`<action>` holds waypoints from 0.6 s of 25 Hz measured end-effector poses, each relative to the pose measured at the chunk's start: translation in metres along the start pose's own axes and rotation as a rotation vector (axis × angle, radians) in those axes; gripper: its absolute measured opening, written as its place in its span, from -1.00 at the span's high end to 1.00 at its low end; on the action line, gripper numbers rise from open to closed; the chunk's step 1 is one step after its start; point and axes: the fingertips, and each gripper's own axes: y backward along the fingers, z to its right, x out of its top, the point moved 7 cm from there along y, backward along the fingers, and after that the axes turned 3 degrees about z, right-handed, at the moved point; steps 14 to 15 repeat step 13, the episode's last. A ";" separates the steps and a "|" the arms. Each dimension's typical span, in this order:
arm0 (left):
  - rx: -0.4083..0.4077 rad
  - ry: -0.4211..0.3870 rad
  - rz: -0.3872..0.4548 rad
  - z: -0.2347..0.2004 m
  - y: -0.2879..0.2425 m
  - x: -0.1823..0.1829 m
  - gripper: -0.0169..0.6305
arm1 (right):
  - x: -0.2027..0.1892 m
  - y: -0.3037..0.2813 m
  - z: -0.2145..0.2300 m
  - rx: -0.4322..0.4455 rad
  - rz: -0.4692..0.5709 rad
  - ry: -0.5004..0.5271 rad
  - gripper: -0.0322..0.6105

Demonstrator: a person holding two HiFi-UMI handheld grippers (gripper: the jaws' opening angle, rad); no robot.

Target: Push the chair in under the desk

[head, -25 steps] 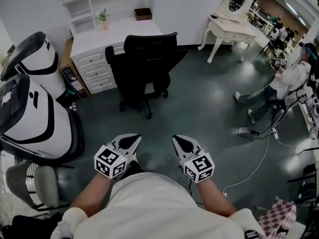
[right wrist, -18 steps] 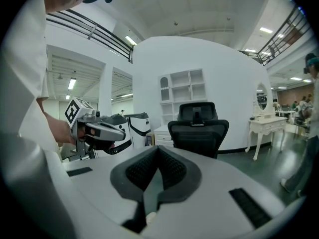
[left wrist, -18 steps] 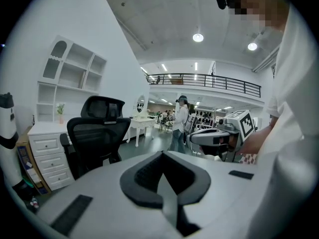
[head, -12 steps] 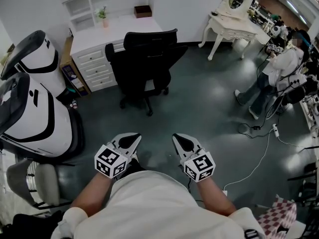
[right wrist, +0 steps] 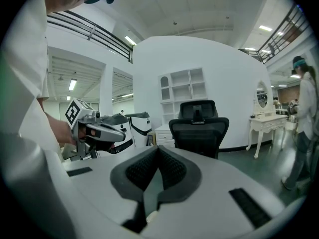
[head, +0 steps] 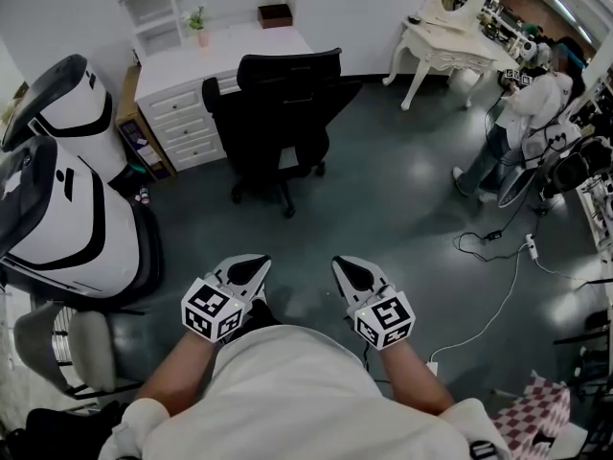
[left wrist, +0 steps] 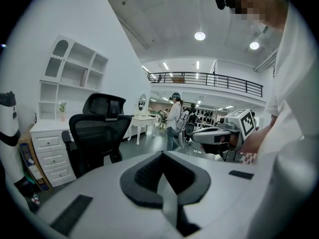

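The black mesh office chair point(head: 278, 113) with its tall backrest stands on the dark grey-green floor point(head: 383, 209), right at the front of the white desk point(head: 225, 56) with drawers. Its backrest faces you, and its wheeled base shows on the floor on your side of the desk. From the head view you cannot tell how far the seat reaches under the desktop

Your left gripper point(head: 251, 270) and right gripper point(head: 351, 272) sit side by side close to your body, both pointing toward the chair and well apart from it, with a wide stretch of bare floor between. The chair lies straight ahead of the two of them. Each gripper's own view shows its dark pads pressed together with nothing between them, and the chair is framed above the tips

On the desk stand a small green potted plant point(head: 197, 27) and a brown box point(head: 275, 14). To your left, large white-and-black pod-shaped machines point(head: 57, 209) stand near the desk's drawer side. To your right a white dressing table point(head: 442, 44) with an oval mirror stands against the wall, a person in a white top point(head: 532, 103) stands beyond it, and a white cable point(head: 498, 295) trails across the floor
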 end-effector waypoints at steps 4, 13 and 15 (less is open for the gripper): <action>0.002 0.004 -0.008 0.001 0.001 -0.003 0.96 | -0.003 0.004 0.000 -0.005 -0.001 -0.005 0.89; 0.006 0.004 -0.019 -0.004 -0.005 -0.004 0.96 | -0.006 -0.001 0.004 -0.003 -0.004 -0.014 0.89; 0.006 0.004 -0.019 -0.004 -0.005 -0.004 0.96 | -0.006 -0.001 0.004 -0.003 -0.004 -0.014 0.89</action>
